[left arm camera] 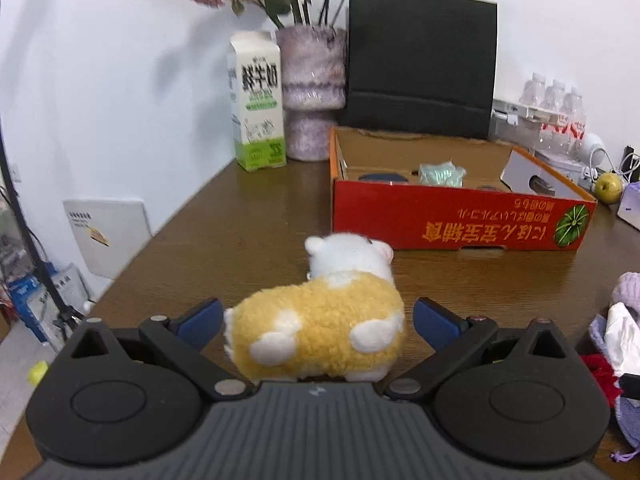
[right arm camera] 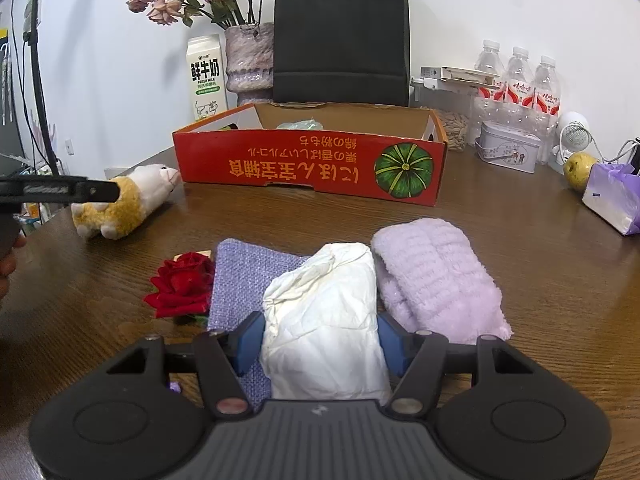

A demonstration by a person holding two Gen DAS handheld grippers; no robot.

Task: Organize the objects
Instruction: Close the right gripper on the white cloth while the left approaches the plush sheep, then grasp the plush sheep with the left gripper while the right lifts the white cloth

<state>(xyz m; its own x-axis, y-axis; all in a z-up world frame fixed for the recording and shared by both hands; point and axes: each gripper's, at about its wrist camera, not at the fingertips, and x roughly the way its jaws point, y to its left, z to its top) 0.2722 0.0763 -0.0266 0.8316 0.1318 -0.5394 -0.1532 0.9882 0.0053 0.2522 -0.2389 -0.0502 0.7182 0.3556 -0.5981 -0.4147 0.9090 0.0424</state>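
A yellow and white plush sheep point(left arm camera: 320, 320) lies on the brown table between the blue pads of my left gripper point(left arm camera: 318, 322); the jaws stand apart around its body, with a gap on each side. It also shows in the right wrist view point(right arm camera: 128, 200). My right gripper point(right arm camera: 320, 344) has its pads pressed on a white crumpled packet point(right arm camera: 324, 320). The packet lies on a lilac woven pouch point(right arm camera: 240, 280), beside a fluffy lilac cloth point(right arm camera: 436, 276) and a red rose point(right arm camera: 182, 284). An open red cardboard box point(right arm camera: 312, 160) with a green item inside stands behind.
A milk carton point(left arm camera: 258, 104), a flower vase point(left arm camera: 312, 92) and a black paper bag point(left arm camera: 420, 68) stand at the back wall. Water bottles point(right arm camera: 520, 80), a tin point(right arm camera: 508, 146), a yellow fruit point(right arm camera: 580, 170) and a purple bag point(right arm camera: 612, 196) stand at right.
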